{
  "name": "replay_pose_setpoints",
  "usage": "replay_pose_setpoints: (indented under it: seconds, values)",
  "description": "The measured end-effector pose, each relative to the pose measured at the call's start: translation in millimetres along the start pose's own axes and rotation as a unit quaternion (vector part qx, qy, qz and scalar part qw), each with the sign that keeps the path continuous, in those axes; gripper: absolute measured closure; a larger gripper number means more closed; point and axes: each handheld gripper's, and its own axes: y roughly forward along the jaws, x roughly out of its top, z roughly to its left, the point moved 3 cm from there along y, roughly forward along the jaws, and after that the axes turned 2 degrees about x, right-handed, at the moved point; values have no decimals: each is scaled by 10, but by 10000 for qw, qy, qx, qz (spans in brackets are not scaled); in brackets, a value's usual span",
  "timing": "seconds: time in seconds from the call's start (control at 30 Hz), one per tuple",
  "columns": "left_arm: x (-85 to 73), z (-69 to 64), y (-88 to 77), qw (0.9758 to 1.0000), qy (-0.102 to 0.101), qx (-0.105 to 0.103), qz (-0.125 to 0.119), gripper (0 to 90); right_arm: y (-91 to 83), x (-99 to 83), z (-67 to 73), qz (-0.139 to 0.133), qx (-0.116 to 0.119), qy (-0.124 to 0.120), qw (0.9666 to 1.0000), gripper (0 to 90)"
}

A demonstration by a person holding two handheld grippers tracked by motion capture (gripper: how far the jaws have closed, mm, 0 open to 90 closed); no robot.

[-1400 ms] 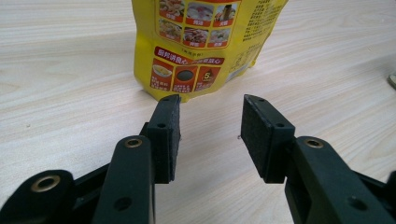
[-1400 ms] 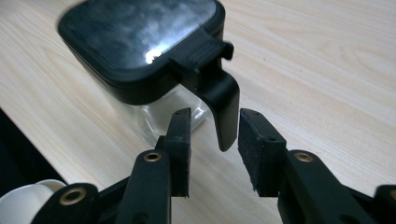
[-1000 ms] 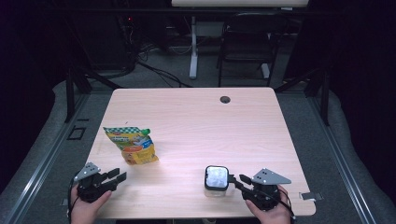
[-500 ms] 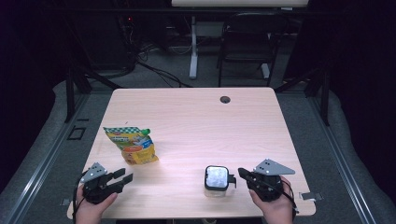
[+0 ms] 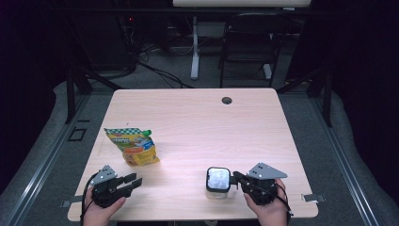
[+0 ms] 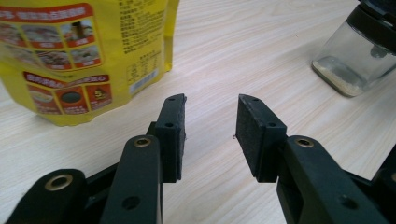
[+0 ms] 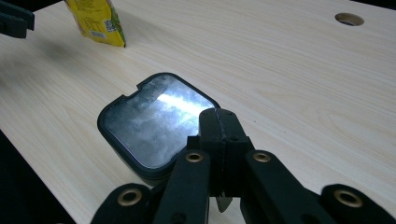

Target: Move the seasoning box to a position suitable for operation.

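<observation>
The right gripper (image 5: 236, 177) sits at the near right of the table (image 5: 197, 117) with its two black jaws pressed flat together, nothing between them. In the right gripper view its closed tips (image 7: 217, 122) lie just over the near edge of the jar lid (image 7: 156, 120); whether they touch the lid cannot be told. The jar (image 5: 218, 182) stands upright just beside this gripper, on its left in the high view: clear glass walls, a dark-rimmed square lid with a pale shiny top, and a thin layer of pale powder at the bottom, seen in the left gripper view (image 6: 357, 51).

The left gripper (image 5: 134, 181) is held at the near left corner, its jaws partly apart and having just been closing, with only bare wood between the pads (image 6: 170, 133). It points across the table toward the jar, well apart from it.

A yellow pouch (image 5: 133, 146) with printed pictures and a green top corner lies near the left gripper, just beyond it. A small round hole (image 5: 227, 100) sits at the far edge of the table
</observation>
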Motion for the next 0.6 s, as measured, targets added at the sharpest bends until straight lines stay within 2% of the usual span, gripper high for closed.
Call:
replay_pose_setpoints:
  seconds: [0.1, 0.27, 0.43, 0.6]
  values:
    - [-9, -37, 39, 10000, 14, -53, 59, 645, 20, -27, -34, 20, 36, 63, 10000, 900]
    - [-50, -81, 108, 9997, 151, -84, 178, 653, 32, -66, -66, 21, 107, 233, 9997, 867]
    - [-73, -68, 115, 9996, 141, -76, 219, 651, 55, -71, -40, 68, 54, 161, 9998, 858]
    - [-72, -51, 95, 9998, 112, -47, 175, 651, 80, -80, -32, 106, 16, 220, 9997, 852]
